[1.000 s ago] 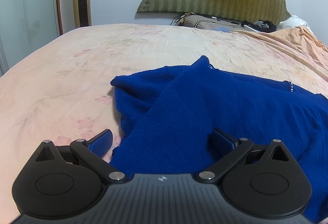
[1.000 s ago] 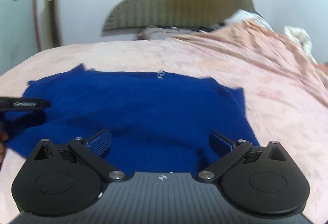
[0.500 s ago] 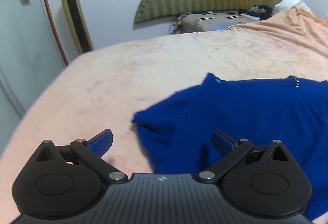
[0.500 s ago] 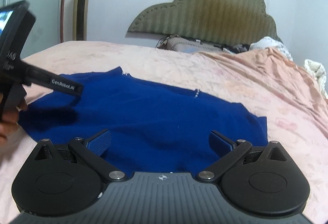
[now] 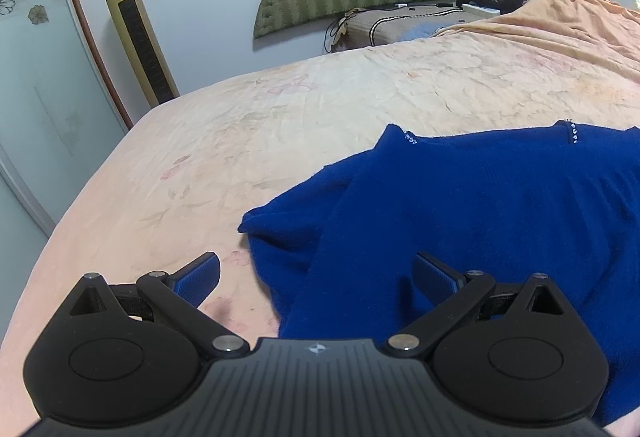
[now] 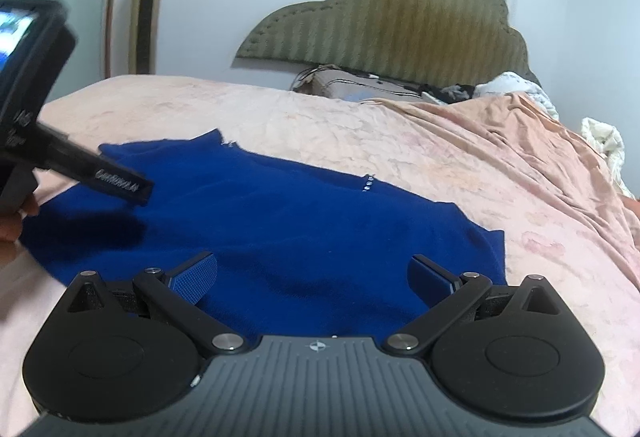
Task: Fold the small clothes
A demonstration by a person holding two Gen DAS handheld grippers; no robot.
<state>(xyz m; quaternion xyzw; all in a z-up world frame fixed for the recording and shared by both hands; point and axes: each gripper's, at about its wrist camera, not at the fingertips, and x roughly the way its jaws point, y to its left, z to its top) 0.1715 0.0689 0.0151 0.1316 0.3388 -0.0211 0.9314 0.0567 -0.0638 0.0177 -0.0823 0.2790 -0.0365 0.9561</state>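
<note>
A royal-blue knit garment (image 5: 480, 213) lies spread on the peach bed sheet (image 5: 248, 141), its left sleeve folded in over the body and small rhinestones at the neckline. My left gripper (image 5: 316, 273) hovers open above the garment's folded left edge, nothing between its blue pads. In the right wrist view the same garment (image 6: 280, 221) stretches across the bed. My right gripper (image 6: 314, 273) stands open over its near hem, empty. The left gripper (image 6: 120, 187) shows there too, at the far left, over the garment's left side, with part of a hand (image 6: 16, 225) beneath it.
A padded olive headboard (image 6: 384, 21) and a pillow (image 5: 404, 23) stand at the far end of the bed. A crumpled orange blanket (image 5: 560, 25) covers the right side. A gold tower fan (image 5: 138, 37) stands by the wall on the left, beside a frosted glass door (image 5: 36, 77).
Both grippers have lifted and drawn back from the garment, staying open. The left view has swung left and up, showing more of the wall and fan. The garment lies as before.
</note>
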